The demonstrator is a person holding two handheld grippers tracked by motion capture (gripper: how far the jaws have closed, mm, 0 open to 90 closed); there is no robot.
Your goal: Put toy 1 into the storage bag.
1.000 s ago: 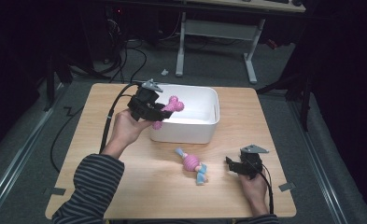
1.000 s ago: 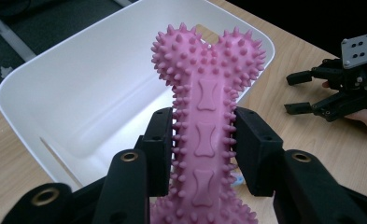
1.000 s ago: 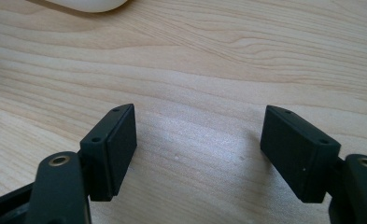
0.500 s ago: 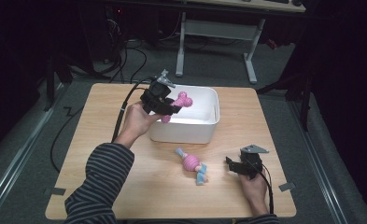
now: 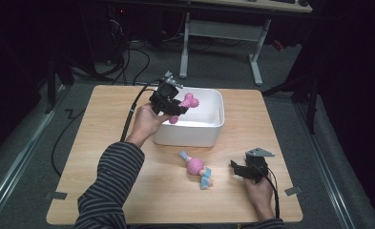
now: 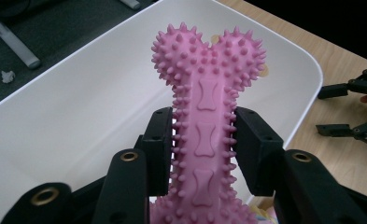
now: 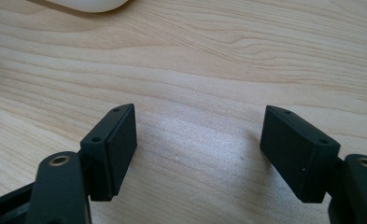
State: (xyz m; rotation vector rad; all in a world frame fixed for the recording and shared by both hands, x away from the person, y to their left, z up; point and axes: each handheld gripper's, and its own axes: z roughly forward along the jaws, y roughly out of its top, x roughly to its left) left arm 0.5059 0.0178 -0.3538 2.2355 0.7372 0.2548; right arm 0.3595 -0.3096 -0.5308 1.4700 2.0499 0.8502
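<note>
Bare table (image 5: 104, 157) left of white bin (image 5: 209, 133).

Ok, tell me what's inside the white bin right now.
The white bin looks bare where its floor shows. The left gripper holds a spiky pink bone toy above it, not yet dropped. The toy and jaws cover part of the floor, so that part cannot be checked.

No lettering, label, brand, number or sign can be read on anything in these views.
</note>
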